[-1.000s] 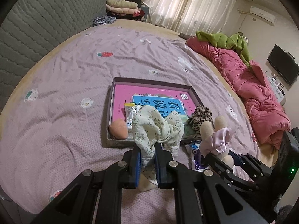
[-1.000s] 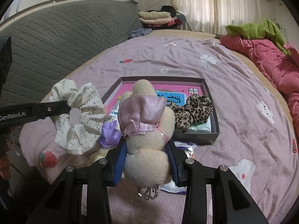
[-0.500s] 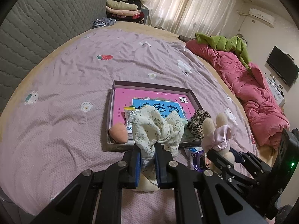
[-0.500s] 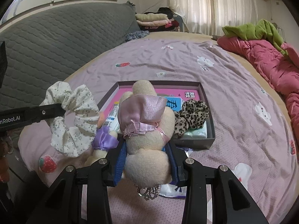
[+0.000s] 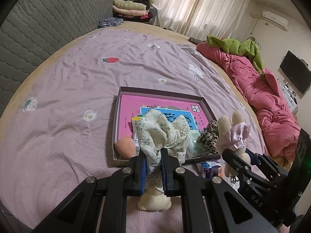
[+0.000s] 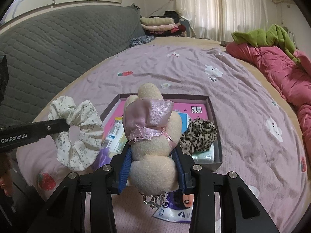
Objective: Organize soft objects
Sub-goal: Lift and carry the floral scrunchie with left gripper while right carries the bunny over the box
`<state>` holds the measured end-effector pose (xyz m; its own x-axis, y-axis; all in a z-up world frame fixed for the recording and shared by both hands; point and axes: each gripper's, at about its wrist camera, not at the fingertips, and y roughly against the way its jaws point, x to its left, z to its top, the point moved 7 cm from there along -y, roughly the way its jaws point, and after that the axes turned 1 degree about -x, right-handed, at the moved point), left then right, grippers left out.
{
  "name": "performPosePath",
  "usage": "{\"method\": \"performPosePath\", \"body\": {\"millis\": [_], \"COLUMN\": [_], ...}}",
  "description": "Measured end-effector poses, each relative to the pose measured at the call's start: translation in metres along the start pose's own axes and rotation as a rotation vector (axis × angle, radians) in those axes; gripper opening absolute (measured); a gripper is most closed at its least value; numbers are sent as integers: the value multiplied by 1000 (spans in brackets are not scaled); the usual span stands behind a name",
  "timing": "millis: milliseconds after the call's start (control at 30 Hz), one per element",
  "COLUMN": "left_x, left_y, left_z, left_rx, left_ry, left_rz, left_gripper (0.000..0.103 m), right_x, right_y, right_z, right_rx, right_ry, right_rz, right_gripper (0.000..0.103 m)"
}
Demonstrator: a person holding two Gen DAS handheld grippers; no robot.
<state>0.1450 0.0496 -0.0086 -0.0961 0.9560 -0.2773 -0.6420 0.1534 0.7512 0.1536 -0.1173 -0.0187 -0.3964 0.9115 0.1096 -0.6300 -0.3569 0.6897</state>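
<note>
My left gripper (image 5: 153, 155) is shut on a white floral scrunchie (image 5: 161, 134), held just above the near edge of a shallow box (image 5: 161, 95) with a pink bottom. From the right wrist view the same scrunchie (image 6: 77, 136) hangs off the left gripper's finger at the left. My right gripper (image 6: 153, 155) is shut on a cream plush bunny (image 6: 153, 145) with a pink satin bow, held in front of the box (image 6: 211, 112). The bunny (image 5: 233, 134) also shows at the right of the left wrist view. A leopard scrunchie (image 6: 198, 136) lies in the box's right corner.
A peach sponge (image 5: 125, 148) and a wrapped packet (image 6: 114, 134) lie in the box. A purple plastic packet (image 6: 173, 211) and another cream plush (image 5: 155, 200) lie on the bed under the grippers. A pink quilt (image 5: 272, 97) runs along the right; a grey headboard (image 6: 58, 44) stands at the left.
Both grippers have drawn back slightly from the box with their loads, so the box looks smaller and further off. Neither grip has changed.
</note>
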Motion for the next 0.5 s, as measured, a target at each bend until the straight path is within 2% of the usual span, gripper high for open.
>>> {"method": "performPosePath", "body": {"millis": [267, 500], "left_x": [9, 16], "left_y": [-14, -43], "left_z": [8, 25], "left_rx": [-4, 13], "left_ry": [30, 51], "left_rz": [20, 30], "left_gripper": [13, 13], "right_x": [-1, 0], "right_y": [-16, -43], "right_z": [16, 24], "right_rx": [0, 21], "right_ry": [-4, -13], "right_rz": [8, 13], "right_gripper": [42, 42]}}
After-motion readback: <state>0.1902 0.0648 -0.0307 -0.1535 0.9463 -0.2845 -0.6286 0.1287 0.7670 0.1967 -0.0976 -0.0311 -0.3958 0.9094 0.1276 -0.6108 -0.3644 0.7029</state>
